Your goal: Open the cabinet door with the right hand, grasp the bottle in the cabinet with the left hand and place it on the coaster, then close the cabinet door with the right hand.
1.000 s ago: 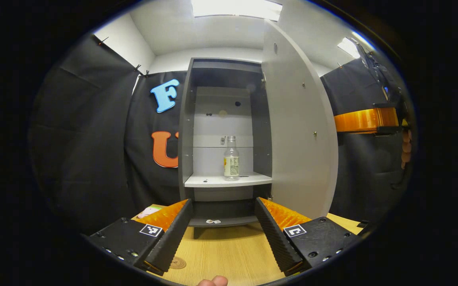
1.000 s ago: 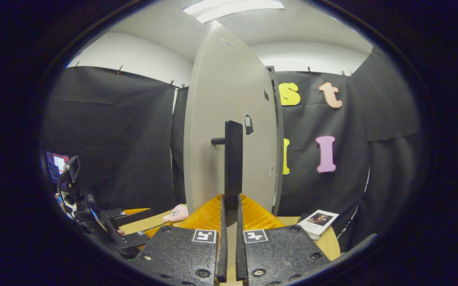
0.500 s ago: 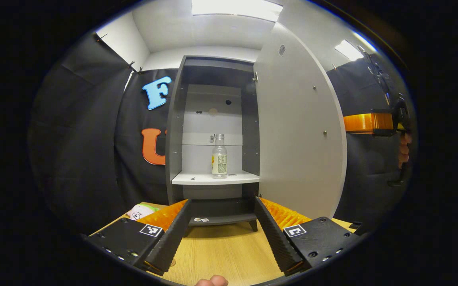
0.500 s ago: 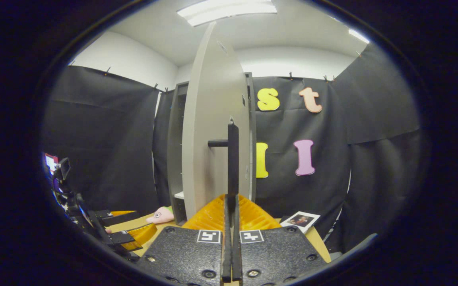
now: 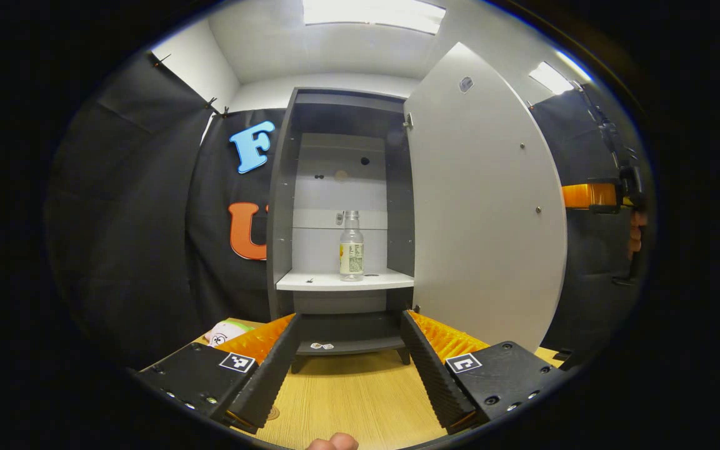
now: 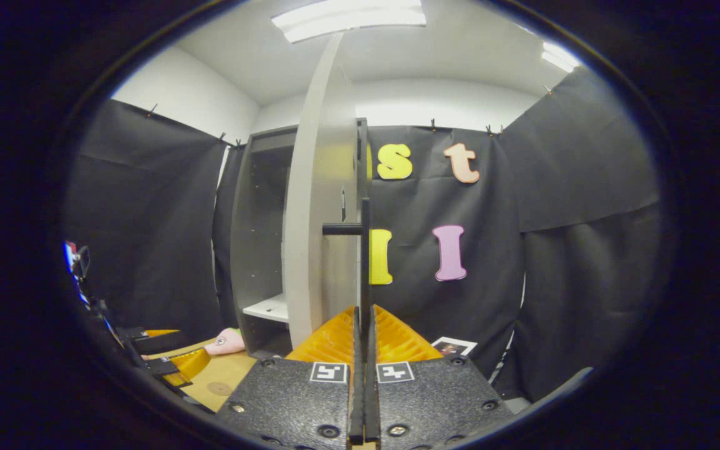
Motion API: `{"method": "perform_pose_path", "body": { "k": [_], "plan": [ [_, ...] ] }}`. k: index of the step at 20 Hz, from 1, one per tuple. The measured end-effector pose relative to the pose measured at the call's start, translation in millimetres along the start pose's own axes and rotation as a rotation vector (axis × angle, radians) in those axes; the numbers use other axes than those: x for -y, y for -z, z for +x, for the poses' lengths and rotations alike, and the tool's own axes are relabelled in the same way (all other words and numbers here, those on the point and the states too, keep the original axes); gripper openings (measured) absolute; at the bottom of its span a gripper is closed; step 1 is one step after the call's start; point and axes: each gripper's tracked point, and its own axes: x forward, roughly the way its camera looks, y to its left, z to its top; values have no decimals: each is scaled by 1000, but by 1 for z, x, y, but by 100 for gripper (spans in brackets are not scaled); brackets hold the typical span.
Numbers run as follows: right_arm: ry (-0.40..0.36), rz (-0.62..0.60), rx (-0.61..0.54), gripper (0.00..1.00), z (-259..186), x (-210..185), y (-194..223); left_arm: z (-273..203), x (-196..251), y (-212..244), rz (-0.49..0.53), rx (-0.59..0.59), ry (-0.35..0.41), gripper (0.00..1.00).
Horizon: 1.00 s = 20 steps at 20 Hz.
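Note:
The grey cabinet (image 5: 282,206) stands open, its pale door (image 5: 485,206) swung out to the right. A clear bottle (image 5: 351,247) with a label stands upright on the white shelf (image 5: 316,282). My left gripper (image 5: 350,320) is open, low over the wooden table and well short of the bottle. A small round coaster (image 5: 270,412) lies by its left finger. In the right gripper view, my right gripper (image 6: 364,315) is shut on the door's black bar handle (image 6: 365,250), with the door (image 6: 313,219) seen edge-on. The coaster (image 6: 216,388) lies on the table at lower left.
A pink plush toy (image 5: 222,331) lies left of the cabinet's foot, also seen as the toy (image 6: 225,342). A photo card (image 6: 450,345) rests on the table right of the door. The right gripper's orange body (image 5: 588,195) and a hand (image 5: 635,234) show beyond the door.
The door has swung wider open, pulled by my right gripper still shut on the handle. The left gripper has stayed open and shifted only slightly in front of the cabinet.

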Motion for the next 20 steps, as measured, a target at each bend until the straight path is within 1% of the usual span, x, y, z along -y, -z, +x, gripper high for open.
{"method": "perform_pose_path", "body": {
  "k": [2, 3, 5, 6, 10, 12, 13, 14, 15, 16, 17, 18, 19, 20],
  "plan": [
    [29, -35, -8, 4, -5, 13, 2, 2, 2, 2, -1, -10, 5, 95],
    [28, -49, -4, 4, -9, 15, 1, 3, 0, 2, 0, -9, 3, 95],
    [-28, -57, -2, 4, -11, 9, 5, 3, -3, 0, -3, 0, -7, 95],
    [-38, -58, -22, 4, -13, 8, 10, 4, -1, 0, -5, 0, -3, 95],
    [72, -50, -26, 4, -17, 30, 8, 11, -3, -3, 15, 4, -2, 95],
    [88, -20, -8, 5, -12, 31, 10, 15, 2, -4, 7, 3, 18, 95],
    [99, -12, -10, 14, -12, 33, 10, 17, 5, -5, -1, 2, 32, 95],
    [128, -9, -19, 30, -13, 37, 11, 21, 8, -6, -4, 1, 43, 95],
    [147, -8, -21, 39, -14, 42, 13, 24, 7, -8, -3, 0, 45, 95],
    [151, -7, -24, 58, -13, 43, 15, 27, 5, -11, -4, 3, 39, 95],
    [151, 0, -24, 62, -13, 43, 15, 31, 4, -13, -15, 10, 30, 95],
    [151, 13, -24, 74, -11, 43, 15, 34, 5, -15, -38, 13, 29, 95],
    [153, 24, -26, 80, -9, 43, 16, 38, 9, -17, -64, 12, 43, 95],
    [152, 36, -31, 90, -8, 42, 17, 43, 13, -20, -82, 11, 59, 95]
  ]
}}
